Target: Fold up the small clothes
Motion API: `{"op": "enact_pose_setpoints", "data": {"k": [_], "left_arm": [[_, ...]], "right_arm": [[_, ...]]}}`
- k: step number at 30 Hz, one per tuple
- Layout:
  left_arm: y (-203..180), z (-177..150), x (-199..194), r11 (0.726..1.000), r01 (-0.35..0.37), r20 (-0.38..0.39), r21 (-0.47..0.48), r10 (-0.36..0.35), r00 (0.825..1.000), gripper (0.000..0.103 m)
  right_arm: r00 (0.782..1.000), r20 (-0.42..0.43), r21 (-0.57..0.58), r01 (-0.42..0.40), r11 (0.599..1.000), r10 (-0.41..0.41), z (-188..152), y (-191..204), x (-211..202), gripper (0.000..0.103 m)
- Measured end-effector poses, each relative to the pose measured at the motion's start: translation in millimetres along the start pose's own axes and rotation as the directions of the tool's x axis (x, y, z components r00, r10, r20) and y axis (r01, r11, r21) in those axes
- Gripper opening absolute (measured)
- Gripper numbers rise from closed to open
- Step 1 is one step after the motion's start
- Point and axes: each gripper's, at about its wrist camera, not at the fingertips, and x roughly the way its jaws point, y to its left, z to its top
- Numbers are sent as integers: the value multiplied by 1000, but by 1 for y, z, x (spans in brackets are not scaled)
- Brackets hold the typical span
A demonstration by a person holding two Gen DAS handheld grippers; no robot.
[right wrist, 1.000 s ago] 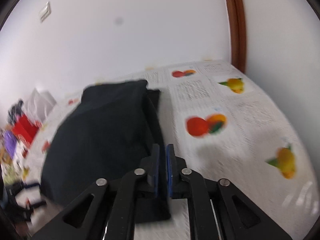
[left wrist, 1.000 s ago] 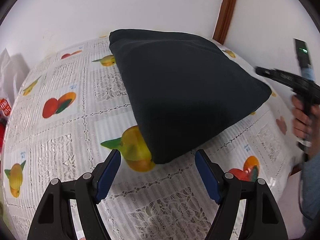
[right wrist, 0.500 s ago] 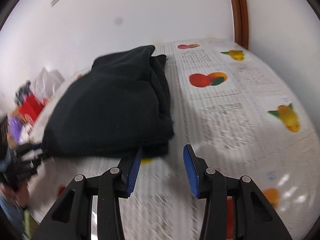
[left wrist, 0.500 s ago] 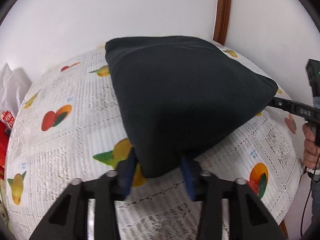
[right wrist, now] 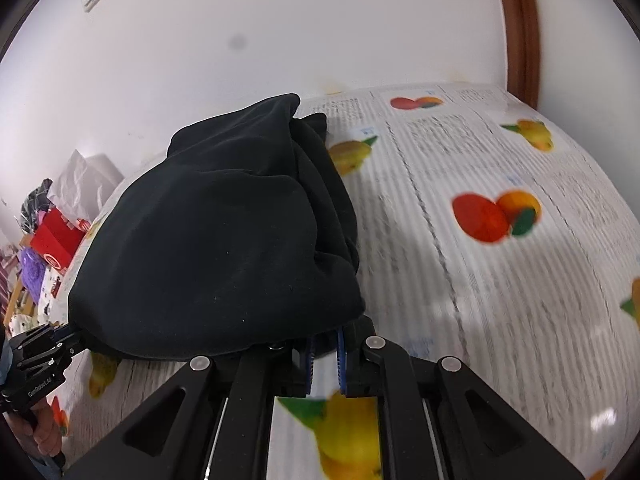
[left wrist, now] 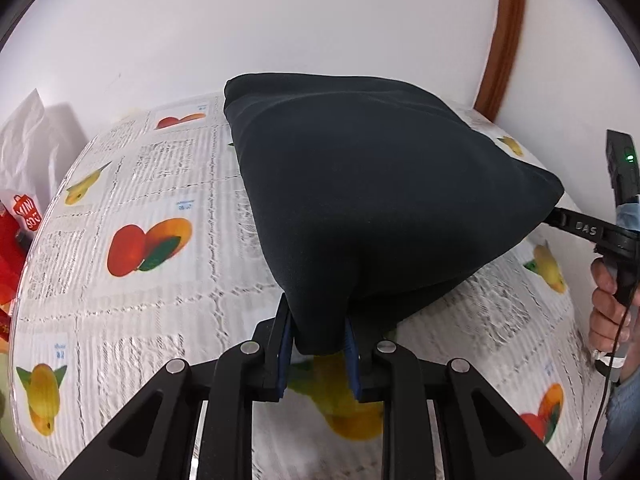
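Jaws of both grippers pinch black garment (left wrist: pixel 380 200) corners.

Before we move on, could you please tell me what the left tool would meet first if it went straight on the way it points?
The dark garment: the left tool is already shut on its near corner, so it would push into the cloth.

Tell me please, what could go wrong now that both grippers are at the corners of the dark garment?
1. The left gripper, whose jaws have just been closing, pinches only a small corner of the dark garment; the cloth may slip out when lifted.
2. At the right gripper, also just closing, cloth covers the fingertips, so its hold is unclear and one corner may stay behind.
3. The garment lies in thick layers; the grip may catch only some, and the tablecloth could be dragged.
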Motion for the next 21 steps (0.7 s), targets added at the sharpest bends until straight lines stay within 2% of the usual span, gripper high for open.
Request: {"op": "enact_pose_setpoints", "data": {"k": [3, 7, 11, 16, 17, 18, 21], "left_arm": [[2, 3, 4, 1000, 8, -6, 4, -8, 1000, 22], [2, -1, 5, 1000, 7, 7, 17, -7, 1000, 22], [-1, -7, 1, 1000, 3, 21, 6, -3, 1000, 21], [0, -8, 2, 1000, 13, 12, -1, -13, 1000, 21], [1, -7, 2, 1000, 17, 9, -4, -17, 1000, 21], [2, -7, 3, 1000, 23, 6, -7, -23, 1000, 21], [7, -6, 4, 999, 44, -2, -19, -44, 999, 21]], "right_arm": [[1000, 4, -13, -10, 1000, 10, 1, -3, -12, 16], [998, 46, -24, 39, 999, -38, -6, -24, -47, 20], [997, 77, -43, 23, 999, -19, 14, -22, -64, 20], [998, 54, -130, -27, 991, 34, 49, 18, -31, 20], [998, 43, -146, -32, 989, 38, 53, 25, -21, 24], [999, 27, -153, -42, 987, 47, 58, 30, -11, 32], [999, -5, -144, -41, 989, 41, 68, 35, 14, 41]]}}
